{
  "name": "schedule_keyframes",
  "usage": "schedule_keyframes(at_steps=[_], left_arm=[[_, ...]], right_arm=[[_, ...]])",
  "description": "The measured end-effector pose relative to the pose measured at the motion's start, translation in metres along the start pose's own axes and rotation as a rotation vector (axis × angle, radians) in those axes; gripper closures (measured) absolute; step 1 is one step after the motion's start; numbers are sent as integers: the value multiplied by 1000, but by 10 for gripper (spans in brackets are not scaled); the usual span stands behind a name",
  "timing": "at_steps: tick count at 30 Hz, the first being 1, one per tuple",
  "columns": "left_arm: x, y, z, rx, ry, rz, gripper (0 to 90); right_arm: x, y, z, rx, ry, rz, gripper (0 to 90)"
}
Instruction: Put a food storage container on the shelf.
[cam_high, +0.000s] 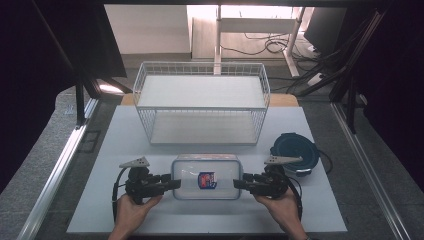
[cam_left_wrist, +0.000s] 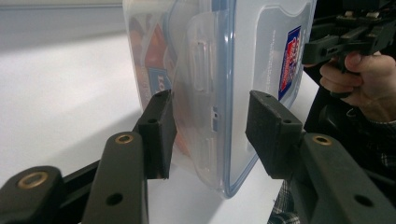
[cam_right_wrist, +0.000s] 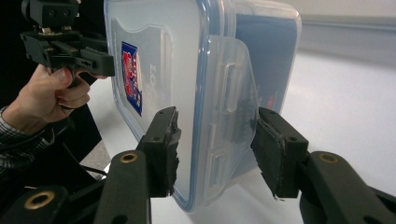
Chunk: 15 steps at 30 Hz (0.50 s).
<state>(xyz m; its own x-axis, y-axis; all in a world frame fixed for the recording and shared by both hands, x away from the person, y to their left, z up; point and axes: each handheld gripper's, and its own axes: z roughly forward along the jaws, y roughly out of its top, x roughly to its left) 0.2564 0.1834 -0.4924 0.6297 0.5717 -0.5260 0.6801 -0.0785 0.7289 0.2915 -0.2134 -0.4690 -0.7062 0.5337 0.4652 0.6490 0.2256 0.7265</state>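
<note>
A clear plastic box (cam_high: 206, 177) with a snap-on lid and a red-and-blue label lies on the table near the front edge, between both grippers. My left gripper (cam_high: 176, 184) stands open at the box's left end; in the left gripper view its jaws straddle the side latch (cam_left_wrist: 203, 88) of the box (cam_left_wrist: 261, 56). My right gripper (cam_high: 237, 184) stands open at the box's right end, its pads on either side of the latch flap (cam_right_wrist: 231, 98), with a gap at the right pad (cam_right_wrist: 273, 154). Each view shows the other hand's gripper farther off.
A white wire basket rack (cam_high: 200, 107) with two levels stands behind the box at mid-table. A dark blue round lidded bowl (cam_high: 295, 152) sits just behind my right gripper. The white tabletop (cam_high: 125, 140) has free room to the left and in front.
</note>
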Motion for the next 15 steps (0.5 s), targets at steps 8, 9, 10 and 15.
schedule_keyframes(at_steps=[8,9,10,15], left_arm=[[0,14,-7,-30,-33,9,538],[0,16,-8,-33,-41,6,542],[0,18,-9,-33,-45,9,544],[-1,31,-14,-37,-53,25,547]], right_arm=[[5,14,-6,-31,0,-26,519],[5,16,-7,-35,3,-28,519],[5,18,-8,-38,5,-26,520],[7,29,-12,-56,5,-42,521]])
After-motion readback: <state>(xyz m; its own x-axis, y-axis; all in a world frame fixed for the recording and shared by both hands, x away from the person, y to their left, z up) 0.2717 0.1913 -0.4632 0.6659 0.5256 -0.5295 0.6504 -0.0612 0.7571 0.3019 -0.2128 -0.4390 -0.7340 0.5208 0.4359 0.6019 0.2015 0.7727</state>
